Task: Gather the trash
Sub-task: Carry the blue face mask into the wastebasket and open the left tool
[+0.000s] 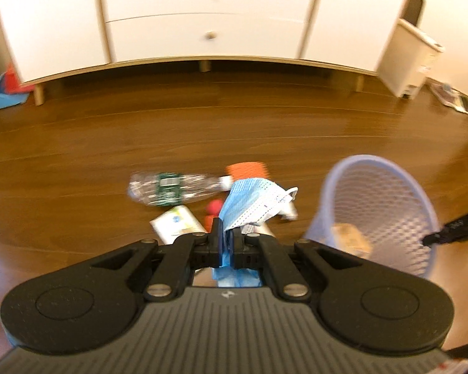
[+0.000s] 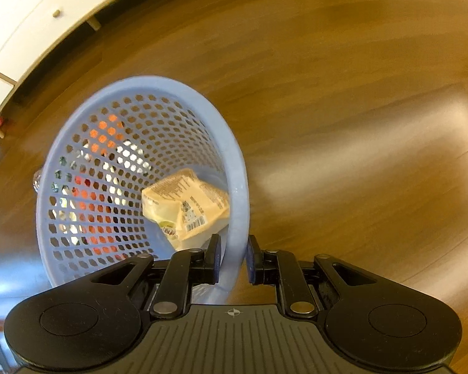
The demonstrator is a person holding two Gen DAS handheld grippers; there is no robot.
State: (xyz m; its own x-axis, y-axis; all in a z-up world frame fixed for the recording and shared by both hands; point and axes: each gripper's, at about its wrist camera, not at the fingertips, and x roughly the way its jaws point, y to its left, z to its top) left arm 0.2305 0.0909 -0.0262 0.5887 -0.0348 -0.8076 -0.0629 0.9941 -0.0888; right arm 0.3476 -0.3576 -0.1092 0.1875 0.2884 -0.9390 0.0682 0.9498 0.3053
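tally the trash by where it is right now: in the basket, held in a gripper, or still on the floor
In the basket: 1, yellow packet
Held in left hand-held gripper: 1, blue face mask
On the floor: 4, plastic bottle, orange item, paper packet, red item
Total: 6

mask (image 1: pixel 252 199): light blue, white underside, pleated | basket (image 2: pixel 237 187): lavender-blue, hexagonal perforations | wrapper (image 2: pixel 187 205) in basket: pale yellow, black barcode | bottle (image 1: pixel 171 187): clear, green label | far object (image 1: pixel 249 170): orange, dotted | floor (image 1: pixel 109 143): brown wood grain | cabinet (image 1: pixel 202 15): white, tan edging
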